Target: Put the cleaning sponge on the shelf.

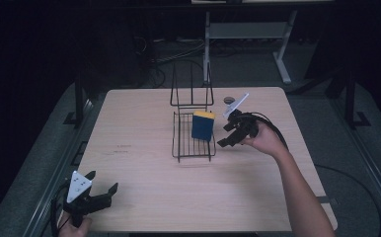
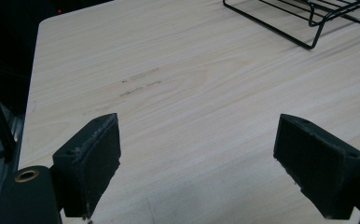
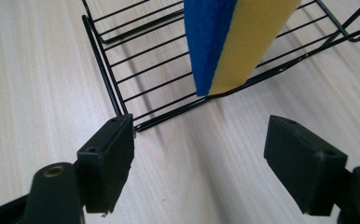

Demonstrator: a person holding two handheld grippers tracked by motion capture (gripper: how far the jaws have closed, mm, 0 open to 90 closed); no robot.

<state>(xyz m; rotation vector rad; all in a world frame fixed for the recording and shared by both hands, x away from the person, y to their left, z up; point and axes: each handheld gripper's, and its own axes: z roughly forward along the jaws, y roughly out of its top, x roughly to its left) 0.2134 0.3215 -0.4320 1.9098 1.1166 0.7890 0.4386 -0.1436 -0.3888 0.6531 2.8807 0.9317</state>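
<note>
Rectangular foam sponge [image 1: 203,126]: blue scouring face, yellow body. Black wire rack [image 1: 192,142]: thin parallel bars. Pale wooden table [image 1: 144,148]: light beige, fine grain streaks, few faint grey marks toward left edge. Both handheld grippers [image 1: 99,192] [image 1: 234,131]: black; top plates light grey.

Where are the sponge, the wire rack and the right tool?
sponge [image 1: 202,129], high view, blue face.
wire rack [image 1: 182,134], high view, left part of its floor.
right tool [image 1: 230,129], high view, between its open jaws.
</note>
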